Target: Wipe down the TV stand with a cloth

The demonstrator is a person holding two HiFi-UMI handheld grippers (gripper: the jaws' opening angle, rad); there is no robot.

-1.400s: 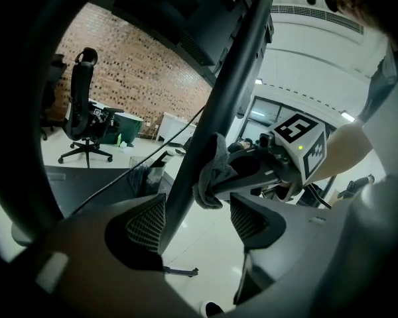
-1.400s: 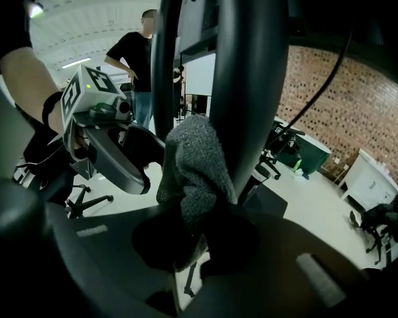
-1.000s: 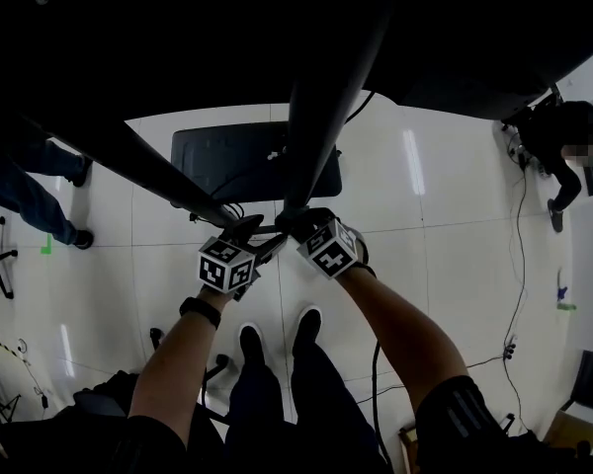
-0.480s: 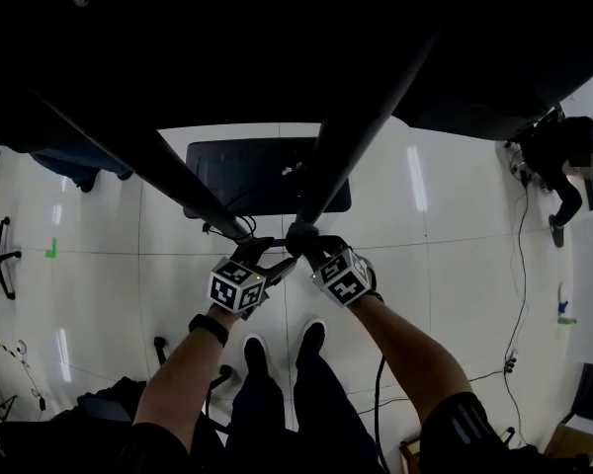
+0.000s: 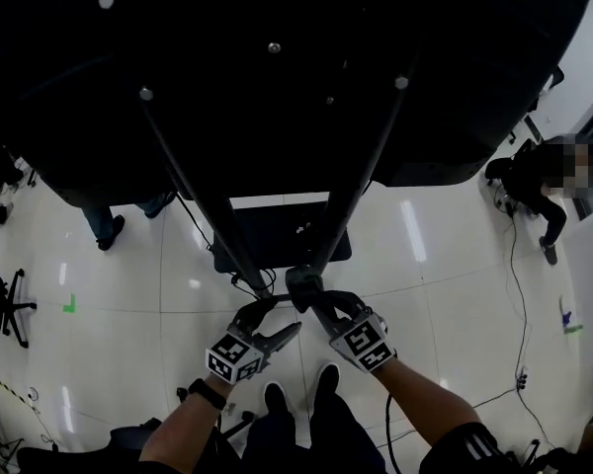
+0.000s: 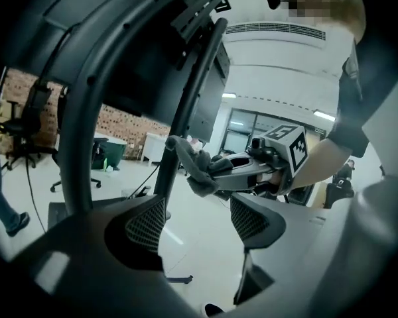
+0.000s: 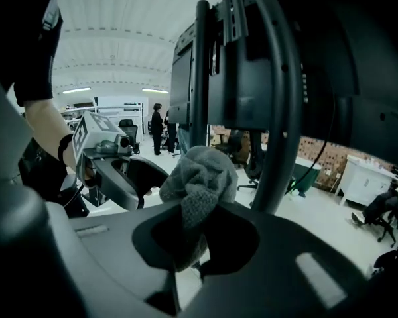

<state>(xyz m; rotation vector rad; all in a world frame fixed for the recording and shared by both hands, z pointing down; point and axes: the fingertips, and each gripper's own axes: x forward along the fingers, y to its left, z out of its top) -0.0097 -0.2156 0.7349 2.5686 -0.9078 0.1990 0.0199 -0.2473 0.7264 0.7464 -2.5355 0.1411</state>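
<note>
Glossy white floor tiles (image 5: 455, 265) spread wide to both sides of the TV stand (image 5: 351, 200), with open room left and right of its dark flat base plate (image 5: 282, 235). Two slanted dark tubes rise from that base to the big black screen (image 5: 277, 67), which overhangs the whole upper part of the head view. Room edges are busier. An office chair (image 5: 0, 299) stands at the far left and a green tape mark (image 5: 69, 304) lies near it. A standing person's legs (image 5: 104, 225) show under the screen's left edge, and another person (image 5: 534, 181) is by the cables (image 5: 519, 294) at the right.

The person's shoes (image 5: 298, 391) are planted just below the two tools, near the base plate. The right hand-held gripper (image 7: 194, 234) is clenched on a bunched grey cloth (image 7: 199, 174), which bulges up out of its closed jaws. In the left gripper view the cloth lies against the stand's right tube, low on it. The left hand-held gripper (image 6: 196, 220) is released, its mesh-padded jaws apart with only floor between them. It hangs just beside the right one, apart from the tube and pointed toward the cloth.

By the brick wall (image 6: 119, 121) stands what looks like a dark green bin (image 6: 114, 152). What it holds cannot be made out.
</note>
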